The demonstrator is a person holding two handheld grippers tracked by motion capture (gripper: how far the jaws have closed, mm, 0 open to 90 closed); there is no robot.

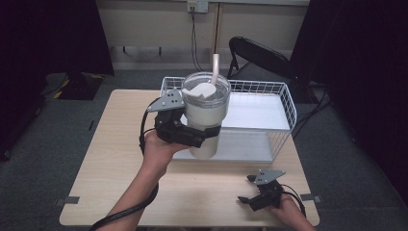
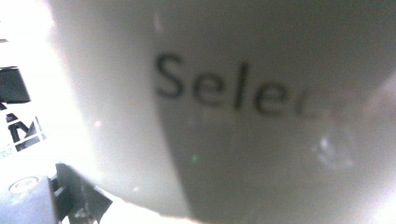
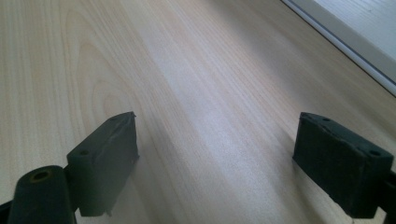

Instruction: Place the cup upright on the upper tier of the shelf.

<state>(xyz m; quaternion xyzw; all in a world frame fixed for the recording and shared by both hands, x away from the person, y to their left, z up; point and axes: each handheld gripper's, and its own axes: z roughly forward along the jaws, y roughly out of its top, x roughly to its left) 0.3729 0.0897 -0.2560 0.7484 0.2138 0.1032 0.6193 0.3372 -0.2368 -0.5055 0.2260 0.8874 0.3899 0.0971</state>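
— Left gripper (image 1: 204,134), jaws clamped round the white tumbler (image 1: 206,115), holding it up just in front of the wire basket (image 1: 284,103)!

— And the right gripper (image 1: 250,198)?

— Jaws wide apart, empty, low on the table (image 1: 110,159), well this side of the basket.

— Risks?

— It's gripped low, with lid and straw (image 1: 216,65) up top. If it tips or clips the basket rim, I'd guess it slips.

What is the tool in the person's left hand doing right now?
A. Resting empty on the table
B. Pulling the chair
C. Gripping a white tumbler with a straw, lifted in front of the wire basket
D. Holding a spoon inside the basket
C: the left tool is clamped round the white tumbler, held up off the table before the wire basket.
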